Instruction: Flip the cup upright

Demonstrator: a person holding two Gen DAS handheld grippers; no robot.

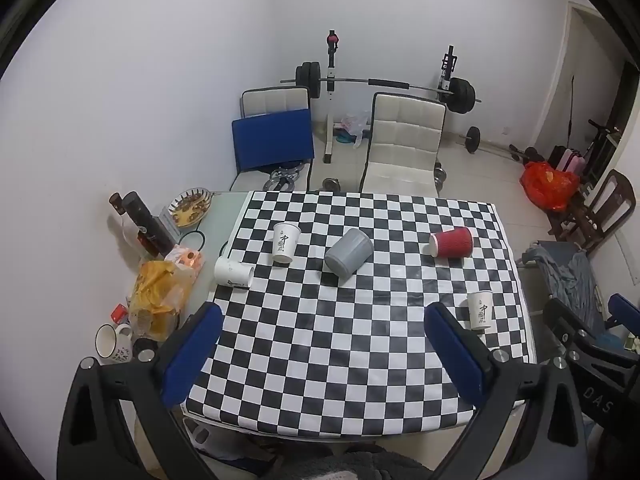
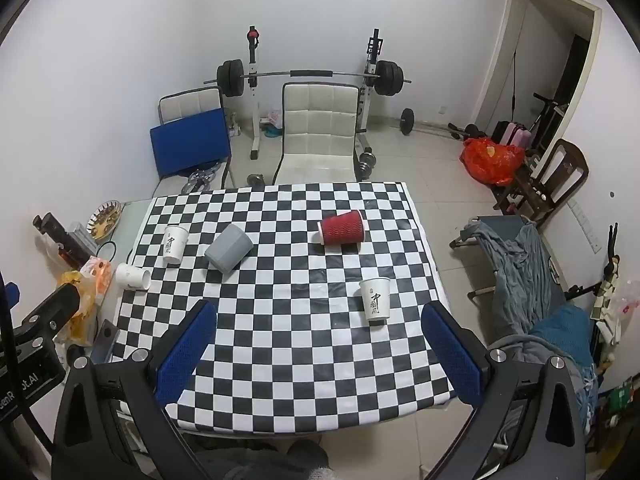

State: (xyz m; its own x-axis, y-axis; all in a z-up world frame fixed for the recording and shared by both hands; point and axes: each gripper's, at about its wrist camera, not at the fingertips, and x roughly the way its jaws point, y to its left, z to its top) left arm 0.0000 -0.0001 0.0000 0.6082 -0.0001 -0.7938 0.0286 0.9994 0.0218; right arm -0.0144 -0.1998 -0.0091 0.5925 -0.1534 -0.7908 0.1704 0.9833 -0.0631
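On the checkered table [image 1: 360, 360] [image 2: 304, 360] a red ribbed cup [image 1: 452, 242] [image 2: 341, 227] lies on its side at the far right. A grey cup [image 1: 348, 253] [image 2: 229, 248] lies tipped in the middle. A white cup [image 1: 233, 272] [image 2: 133, 276] lies on its side at the left edge. Two white printed cups stand upright, one far left [image 1: 285, 243] [image 2: 175, 244], one near right [image 1: 480, 310] [image 2: 375, 299]. My left gripper [image 1: 322, 316] and right gripper [image 2: 318, 314] are open and empty, held above the table's near part.
Bottles [image 1: 146, 224], a dish [image 1: 191, 207], snack bags [image 1: 160, 296] and a mug [image 1: 113, 343] crowd the table's left strip. White chairs [image 1: 404, 140] and a barbell rack [image 1: 380, 84] stand behind. A cot with cloth [image 2: 516, 264] stands to the right.
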